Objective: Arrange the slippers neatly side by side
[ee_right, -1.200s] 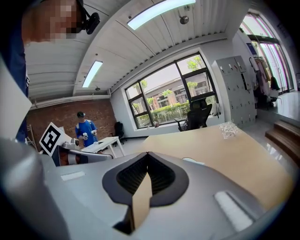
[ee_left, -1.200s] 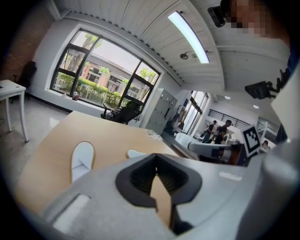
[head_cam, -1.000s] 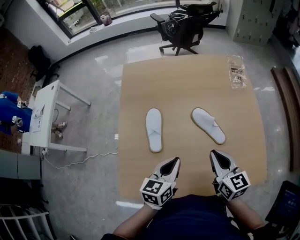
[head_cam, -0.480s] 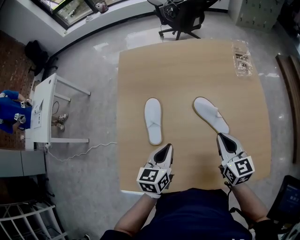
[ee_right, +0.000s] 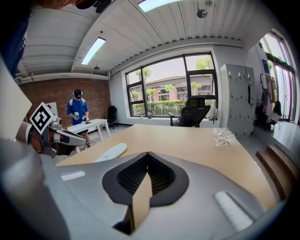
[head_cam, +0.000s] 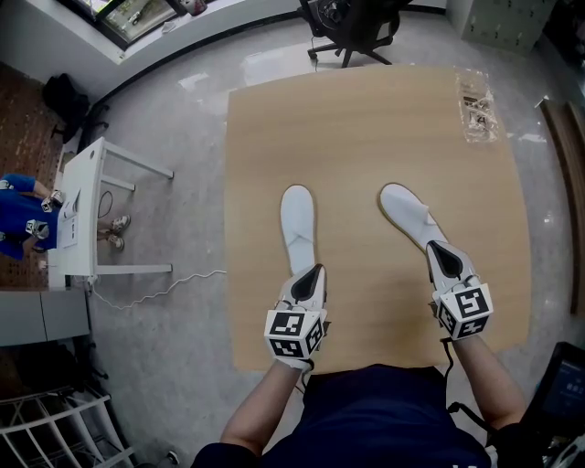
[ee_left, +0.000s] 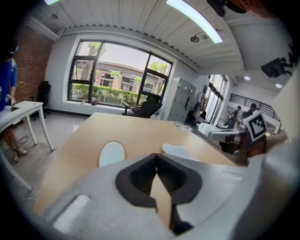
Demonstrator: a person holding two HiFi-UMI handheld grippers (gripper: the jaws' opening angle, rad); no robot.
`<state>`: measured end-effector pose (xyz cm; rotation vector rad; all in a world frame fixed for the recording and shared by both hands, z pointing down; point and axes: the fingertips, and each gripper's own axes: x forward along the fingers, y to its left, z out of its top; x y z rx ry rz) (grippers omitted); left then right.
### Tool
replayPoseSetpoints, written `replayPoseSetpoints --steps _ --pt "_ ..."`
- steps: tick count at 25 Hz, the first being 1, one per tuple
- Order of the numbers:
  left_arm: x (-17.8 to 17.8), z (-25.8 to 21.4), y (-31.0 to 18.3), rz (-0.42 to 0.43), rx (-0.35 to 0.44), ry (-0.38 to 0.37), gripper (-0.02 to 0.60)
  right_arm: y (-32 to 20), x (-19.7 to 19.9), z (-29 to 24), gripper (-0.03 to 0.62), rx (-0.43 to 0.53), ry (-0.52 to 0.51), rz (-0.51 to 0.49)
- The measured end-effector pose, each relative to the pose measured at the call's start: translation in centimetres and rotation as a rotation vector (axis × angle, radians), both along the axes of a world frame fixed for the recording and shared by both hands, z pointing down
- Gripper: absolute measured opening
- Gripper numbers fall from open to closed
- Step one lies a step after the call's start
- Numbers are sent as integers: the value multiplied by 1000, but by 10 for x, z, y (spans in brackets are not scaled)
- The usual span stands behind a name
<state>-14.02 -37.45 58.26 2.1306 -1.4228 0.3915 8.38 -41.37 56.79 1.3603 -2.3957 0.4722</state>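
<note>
Two white slippers lie apart on the wooden table (head_cam: 366,128). The left slipper (head_cam: 298,224) (ee_left: 112,153) (ee_right: 111,151) lies straight, lengthwise. The right slipper (head_cam: 409,215) (ee_left: 176,151) is angled, its far end turned to the left. My left gripper (head_cam: 313,271) (ee_left: 157,161) is shut and empty, its tip right at the near end of the left slipper. My right gripper (head_cam: 437,249) (ee_right: 147,158) is also shut and empty, its tip over the near end of the right slipper; whether it touches is hidden.
A crumpled clear plastic packet (head_cam: 475,105) (ee_right: 223,136) lies at the table's far right corner. A black office chair (head_cam: 352,23) stands beyond the far edge. Left of the table are a small white desk (head_cam: 82,219) and a person in blue (head_cam: 18,219).
Both grippers have moved forward from near the table's front edge to the near ends of the slippers. The slippers have not moved.
</note>
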Motion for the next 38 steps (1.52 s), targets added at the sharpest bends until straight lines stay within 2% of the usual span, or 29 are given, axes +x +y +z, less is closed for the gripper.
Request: replayPoseSetpoints --steps 8,13,15,17,25,31,38 --pt "-12 29 -29 30 -26 -73 18 -22 -10 40 12 -57 47 -17" --pt "-24 56 -47 36 -54 -140 30 -32 -13 76 12 -109 128 -80" --pt "-33 71 -54 32 -84 -174 60 -38 -10 88 14 -117 176 -105" --pt "-43 83 -62 24 -113 -203 92 -44 -4 100 115 -123 224 -119" --pt "-71 116 -85 16 -191 -290 109 -70 12 124 154 -125 341 -164" --pt "-72 134 -93 38 -247 -297 172 -82 11 147 256 -202 354 -201" --pt "-74 145 -92 86 -289 -332 179 -90 10 160 264 -258 361 -197"
